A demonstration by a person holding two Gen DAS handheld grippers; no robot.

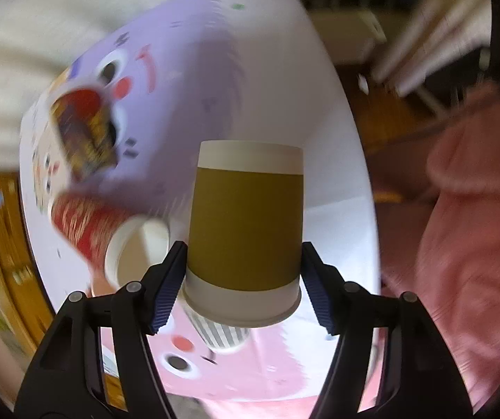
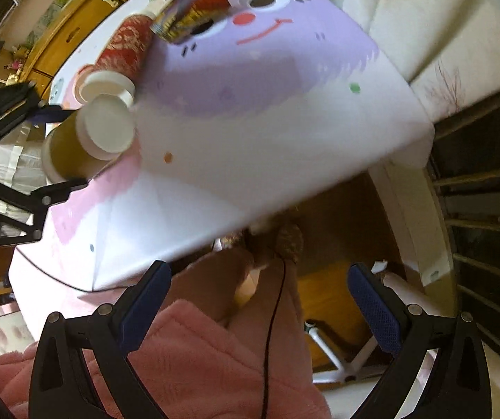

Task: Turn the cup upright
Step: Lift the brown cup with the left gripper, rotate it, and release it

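The left tool (image 1: 244, 272) squeezes a mustard-yellow paper cup with white bands (image 1: 246, 230) between its blue pads (image 1: 169, 286). The cup is held off the tabletop, with its wide rim nearest the tool and its closed bottom pointing away. Just past the cup, a red patterned paper cup (image 1: 93, 230) lies on its side on the white tabletop with purple and pink cartoon faces (image 1: 187, 80). Farther off lies a colourful printed cup (image 1: 82, 129). Under the held cup sits a grey striped paper cup (image 1: 220, 331). The right tool (image 2: 258, 300) is wide open and holds nothing, above fuzzy pink clothing (image 2: 194, 359).
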